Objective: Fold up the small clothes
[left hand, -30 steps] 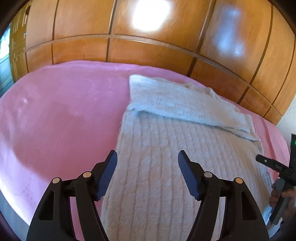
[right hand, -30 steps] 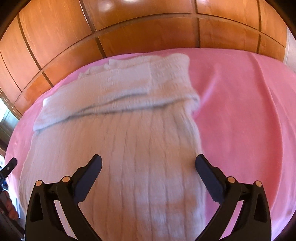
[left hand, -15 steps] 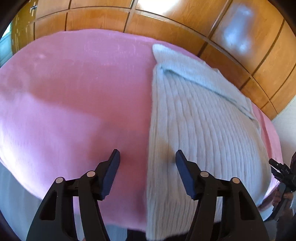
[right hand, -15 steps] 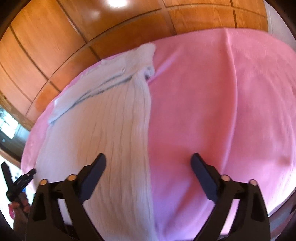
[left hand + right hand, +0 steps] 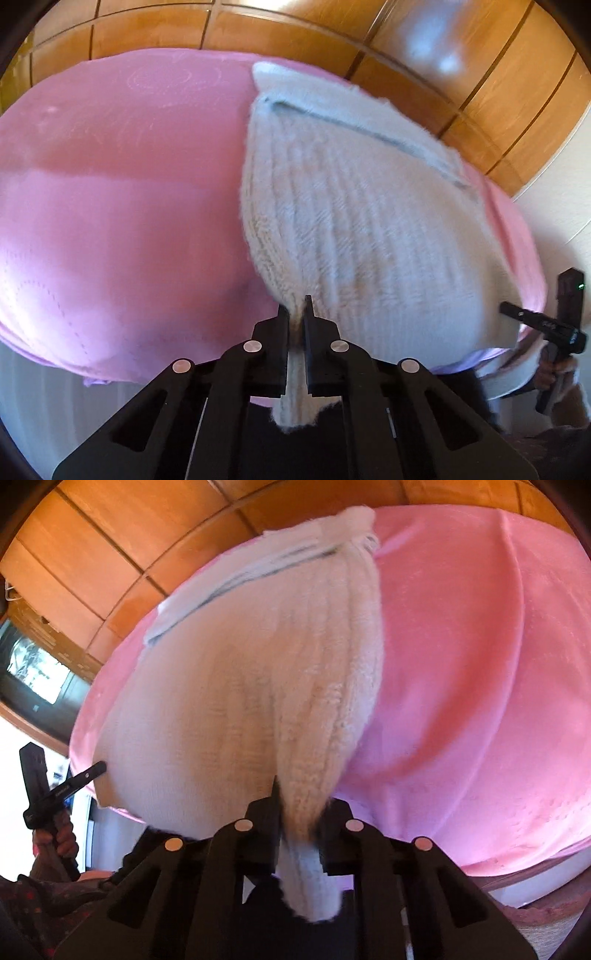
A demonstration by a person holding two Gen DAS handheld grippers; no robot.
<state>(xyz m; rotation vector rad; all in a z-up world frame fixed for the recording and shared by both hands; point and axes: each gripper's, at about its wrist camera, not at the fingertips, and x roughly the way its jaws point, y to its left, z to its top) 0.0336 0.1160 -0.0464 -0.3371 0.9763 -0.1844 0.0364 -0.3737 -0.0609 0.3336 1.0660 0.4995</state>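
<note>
A white ribbed knit sweater [image 5: 369, 221] lies on a pink bed cover [image 5: 110, 203], its far part folded across. My left gripper [image 5: 295, 321] is shut on the sweater's near left hem corner, and a tuft of knit hangs below the jaws. My right gripper [image 5: 295, 808] is shut on the near right hem corner of the sweater [image 5: 258, 664]. The hem is lifted and stretched between the two grippers. The right gripper shows at the right edge of the left wrist view [image 5: 543, 325], and the left gripper shows at the left of the right wrist view [image 5: 62, 786].
Glossy wooden wardrobe panels [image 5: 332, 29] stand right behind the bed. The pink cover [image 5: 480, 664] spreads wide on both sides of the sweater and drops over the near bed edge. A dark screen [image 5: 33, 672] stands far left in the right wrist view.
Both grippers moved down to the near hem and outward to its corners, then went from open to shut on the sweater. The hem now rises off the bed.
</note>
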